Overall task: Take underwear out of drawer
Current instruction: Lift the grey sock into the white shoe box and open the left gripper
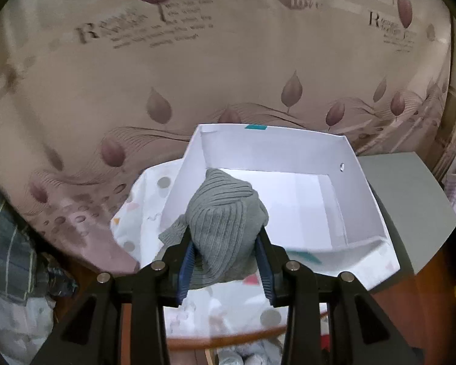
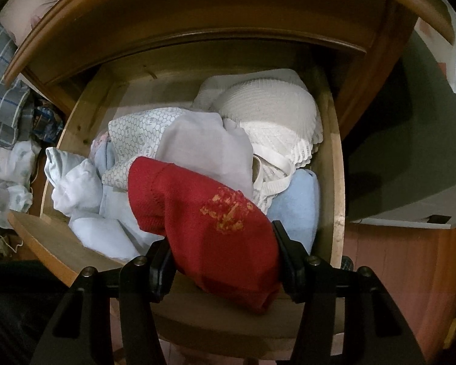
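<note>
In the left wrist view my left gripper (image 1: 225, 237) is shut on a grey ribbed knit garment (image 1: 225, 213), held in the air over the near left corner of a white cardboard box (image 1: 288, 149). In the right wrist view my right gripper (image 2: 223, 240) is shut on a red knit garment (image 2: 209, 228) with an orange pattern, at the front of an open wooden drawer (image 2: 331, 158). The drawer holds several light garments: a white lace piece (image 2: 276, 121), a pale lilac cloth (image 2: 206, 149), a light blue piece (image 2: 295, 210).
The white box sits on a spotted white cloth (image 1: 143, 213) over a wooden top, in front of a leaf-print curtain (image 1: 197, 76). A grey box (image 1: 410, 200) stands to its right. Checked fabric (image 1: 6, 243) and white cloth lie at the left.
</note>
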Demonstrator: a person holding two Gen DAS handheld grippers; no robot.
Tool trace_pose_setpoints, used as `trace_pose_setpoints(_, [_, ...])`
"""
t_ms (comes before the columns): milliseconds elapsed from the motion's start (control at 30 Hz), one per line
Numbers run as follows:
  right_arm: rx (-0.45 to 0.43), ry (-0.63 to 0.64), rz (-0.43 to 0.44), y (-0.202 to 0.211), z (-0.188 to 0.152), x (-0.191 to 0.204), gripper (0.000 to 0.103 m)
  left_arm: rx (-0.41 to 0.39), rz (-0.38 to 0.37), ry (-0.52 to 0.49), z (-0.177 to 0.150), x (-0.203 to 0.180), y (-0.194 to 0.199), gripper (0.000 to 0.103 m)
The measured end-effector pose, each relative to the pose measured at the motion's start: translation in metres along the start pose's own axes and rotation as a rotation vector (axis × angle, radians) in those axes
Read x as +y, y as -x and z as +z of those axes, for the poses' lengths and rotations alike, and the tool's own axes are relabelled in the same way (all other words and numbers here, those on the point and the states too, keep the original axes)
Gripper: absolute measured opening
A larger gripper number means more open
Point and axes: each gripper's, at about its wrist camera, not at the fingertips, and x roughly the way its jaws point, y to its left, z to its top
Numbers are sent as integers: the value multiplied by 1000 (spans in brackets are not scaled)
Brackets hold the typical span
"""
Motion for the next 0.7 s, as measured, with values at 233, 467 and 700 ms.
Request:
trace_pose_setpoints(233, [10,-13,2,-2,0,1,53,57,19,-7,11,2,-65,38])
trace_pose_setpoints(467, [15,-14,1,-4,1,3,54,123,36,-20,2,-4,-97,38])
trace_pose_setpoints(700, [18,-17,6,-4,1,1,54,157,61,-6,-4,-10,-105,37])
